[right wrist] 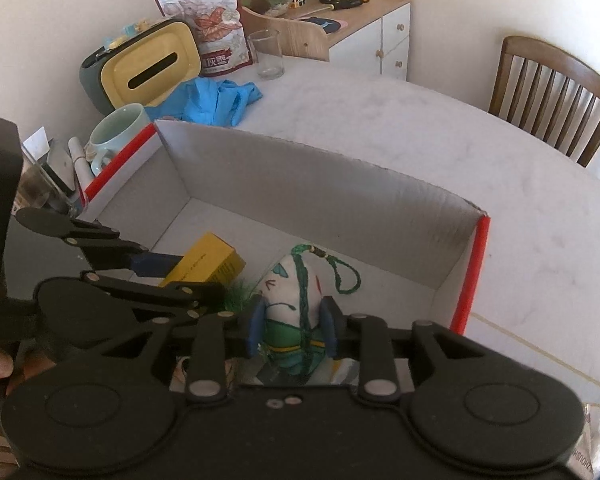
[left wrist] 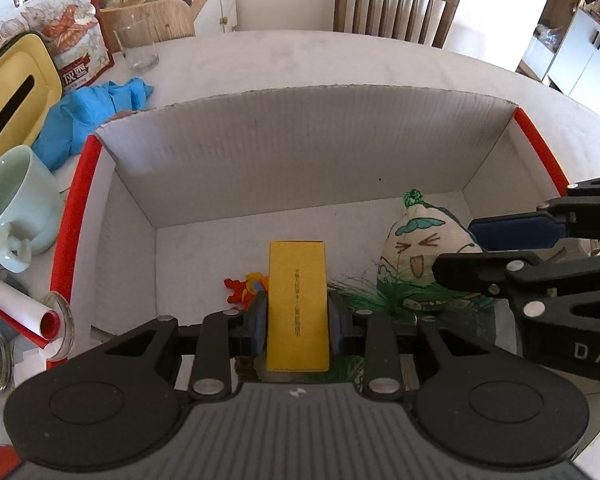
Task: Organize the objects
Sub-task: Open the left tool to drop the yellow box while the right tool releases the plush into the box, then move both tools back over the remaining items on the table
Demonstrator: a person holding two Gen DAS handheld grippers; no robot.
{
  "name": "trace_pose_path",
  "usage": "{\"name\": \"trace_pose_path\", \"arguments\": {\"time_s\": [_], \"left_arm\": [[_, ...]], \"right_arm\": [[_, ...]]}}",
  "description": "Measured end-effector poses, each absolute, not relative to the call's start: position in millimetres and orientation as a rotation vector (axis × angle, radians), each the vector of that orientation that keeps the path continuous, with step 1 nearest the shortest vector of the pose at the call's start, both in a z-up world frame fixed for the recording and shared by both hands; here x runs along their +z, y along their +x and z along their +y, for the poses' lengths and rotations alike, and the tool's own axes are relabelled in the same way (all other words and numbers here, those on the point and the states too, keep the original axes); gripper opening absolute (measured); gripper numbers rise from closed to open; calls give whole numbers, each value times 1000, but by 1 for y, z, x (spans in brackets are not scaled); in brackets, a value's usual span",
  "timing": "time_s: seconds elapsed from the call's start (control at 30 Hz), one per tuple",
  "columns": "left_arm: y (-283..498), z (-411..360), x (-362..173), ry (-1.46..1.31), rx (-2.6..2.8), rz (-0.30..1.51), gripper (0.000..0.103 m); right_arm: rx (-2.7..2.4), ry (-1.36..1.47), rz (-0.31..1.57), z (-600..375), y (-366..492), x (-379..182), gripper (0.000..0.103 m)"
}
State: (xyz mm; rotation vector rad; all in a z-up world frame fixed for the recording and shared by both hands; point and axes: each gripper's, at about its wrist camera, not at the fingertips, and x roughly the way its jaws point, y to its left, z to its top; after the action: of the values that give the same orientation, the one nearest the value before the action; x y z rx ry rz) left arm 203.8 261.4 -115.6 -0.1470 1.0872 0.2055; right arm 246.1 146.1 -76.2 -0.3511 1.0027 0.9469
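Inside the white cardboard box (left wrist: 300, 152) with red edges, both tools reach down side by side. The left tool (left wrist: 298, 320) has its blue pads clamped on the two long sides of a yellow carton (left wrist: 297, 300), which stands between them over the box floor. Just beyond the carton lies a small red and yellow toy (left wrist: 242, 288) on the floor of the box. The right tool (right wrist: 291, 326) has its blue pads against the sides of a white cloth pouch (right wrist: 290, 296) painted with a cartoon face and green leaves, a green cord looped off its top; whether the pads press or only touch it I cannot tell. Green fringe (left wrist: 360, 288) spreads between pouch and carton. The box sits on a pale table (right wrist: 420, 120). Beside its left wall stand a pale green mug (left wrist: 16, 216), a blue cloth (left wrist: 96, 116), a yellow tissue box (left wrist: 16, 100), an empty glass (left wrist: 136, 46) and a printed snack bag (left wrist: 52, 16). A wooden chair (left wrist: 396, 4) stands at the far side of the table.
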Motion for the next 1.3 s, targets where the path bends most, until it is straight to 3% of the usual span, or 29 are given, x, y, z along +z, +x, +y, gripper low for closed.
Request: {"name": "trace_pose_path", "arguments": {"time_s": [0.33,0.4,0.47,1.1,1.3], "left_arm": [[201,262,-112,-163,195,1076,34],[198,260,-107,-165,194,1059,55],[194,257,-101,-150,194,1029,63],[143,215,-39,-148,150,874,64],[126,192,-22,-136,136,825,69]], "right_arm": [[954,-289,1006,132,245,-64,36],[963,-277,999,127,243,-60,38],[969,-266,992,123,240,-56,38],[1032,-148,888,59,201,-5,48],[1035,-99,846,28,190,8,56]]}}
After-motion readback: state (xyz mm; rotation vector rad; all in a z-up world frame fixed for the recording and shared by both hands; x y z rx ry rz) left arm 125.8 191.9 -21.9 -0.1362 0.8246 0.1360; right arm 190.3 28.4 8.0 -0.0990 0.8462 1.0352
